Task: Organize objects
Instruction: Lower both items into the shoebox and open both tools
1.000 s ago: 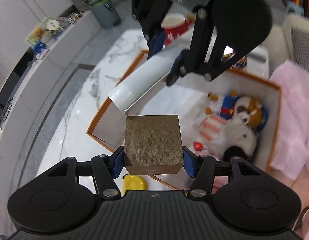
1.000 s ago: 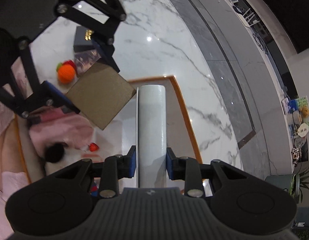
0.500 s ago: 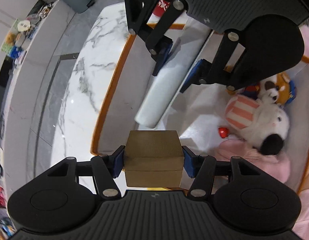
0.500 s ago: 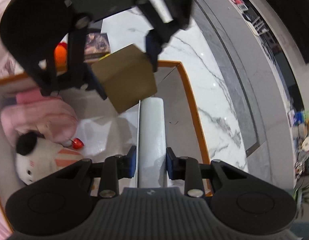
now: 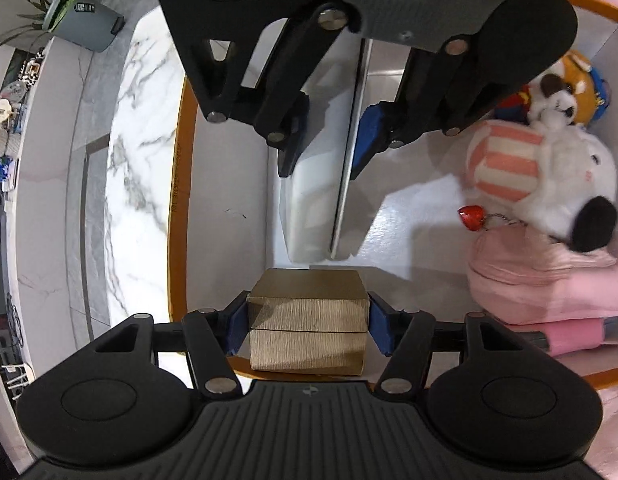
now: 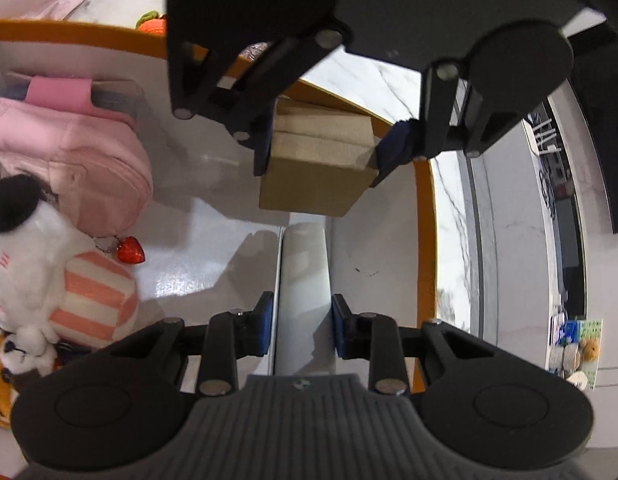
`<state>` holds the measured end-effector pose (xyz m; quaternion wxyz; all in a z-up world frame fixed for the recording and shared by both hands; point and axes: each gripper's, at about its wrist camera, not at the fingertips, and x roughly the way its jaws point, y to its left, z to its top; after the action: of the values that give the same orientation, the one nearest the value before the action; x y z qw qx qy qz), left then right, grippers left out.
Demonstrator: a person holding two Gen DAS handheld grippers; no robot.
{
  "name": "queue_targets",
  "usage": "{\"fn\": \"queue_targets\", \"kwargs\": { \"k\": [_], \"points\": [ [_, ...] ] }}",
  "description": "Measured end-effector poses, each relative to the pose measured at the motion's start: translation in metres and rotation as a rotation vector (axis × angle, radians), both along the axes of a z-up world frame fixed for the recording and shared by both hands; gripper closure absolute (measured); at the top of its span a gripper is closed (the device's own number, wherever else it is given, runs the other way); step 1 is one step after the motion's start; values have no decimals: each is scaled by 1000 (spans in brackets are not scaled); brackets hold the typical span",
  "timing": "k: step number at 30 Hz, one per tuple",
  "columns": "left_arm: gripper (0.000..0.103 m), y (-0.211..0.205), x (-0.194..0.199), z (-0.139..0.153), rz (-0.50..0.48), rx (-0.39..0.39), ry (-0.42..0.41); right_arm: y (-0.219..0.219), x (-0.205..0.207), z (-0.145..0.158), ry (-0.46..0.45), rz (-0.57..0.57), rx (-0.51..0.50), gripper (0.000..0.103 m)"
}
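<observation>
The marble desk [image 5: 141, 184] carries a big open box [image 5: 181, 200] with an orange rim and white inside. Both tools reach down into it from opposite sides.

Along the box's far side, in the left wrist view, lie the soft things: a pink backpack [image 5: 549, 280], a white plush [image 5: 549, 172] with a striped pink patch and a black ear, and a smaller brown-and-white toy [image 5: 565, 92] behind it. A red heart charm [image 5: 473, 218] lies on the floor of the box beside the plush, on a short chain.

The right hand-held gripper [image 6: 303, 330] pinches a white roll [image 6: 305, 280], its blue pads pressed on either side. The roll runs along the box wall nearest the desk; whether it rests on the floor, I cannot tell.

The left hand-held gripper [image 5: 307, 330] has a tan cube [image 5: 307, 320] between its blue pads, which sit against the cube's two sides; its jaws have just been opening a little. The cube sits inside the box at the corner, just beyond the end of the roll. A seam runs round its middle.

An orange ball [image 6: 153, 24] lies on the desk outside the box rim.
</observation>
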<state>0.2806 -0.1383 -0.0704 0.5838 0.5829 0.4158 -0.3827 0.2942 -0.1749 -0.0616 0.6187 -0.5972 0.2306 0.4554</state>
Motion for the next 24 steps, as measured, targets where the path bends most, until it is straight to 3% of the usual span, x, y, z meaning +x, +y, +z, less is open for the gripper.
{"fn": "queue_targets", "kwargs": {
  "k": [5, 10, 15, 18, 23, 24],
  "points": [
    [32, 4, 6, -11, -4, -8, -14, -5, -9, -23, -106, 136, -35, 72],
    [29, 4, 11, -14, -1, -10, -10, -6, -6, -40, -173, 172, -83, 72],
    [26, 7, 16, -16, 22, -26, -22, -2, 3, -48, -166, 121, -101, 72],
    [25, 9, 20, -12, 54, -47, -16, 9, 11, -46, -83, 5, -87, 71],
    [29, 6, 19, -13, 78, -55, -24, 7, 13, -40, -44, -45, -46, 68],
    [29, 5, 19, -13, 80, -61, -28, 8, 13, -38, -22, -62, -40, 64]
  ]
}}
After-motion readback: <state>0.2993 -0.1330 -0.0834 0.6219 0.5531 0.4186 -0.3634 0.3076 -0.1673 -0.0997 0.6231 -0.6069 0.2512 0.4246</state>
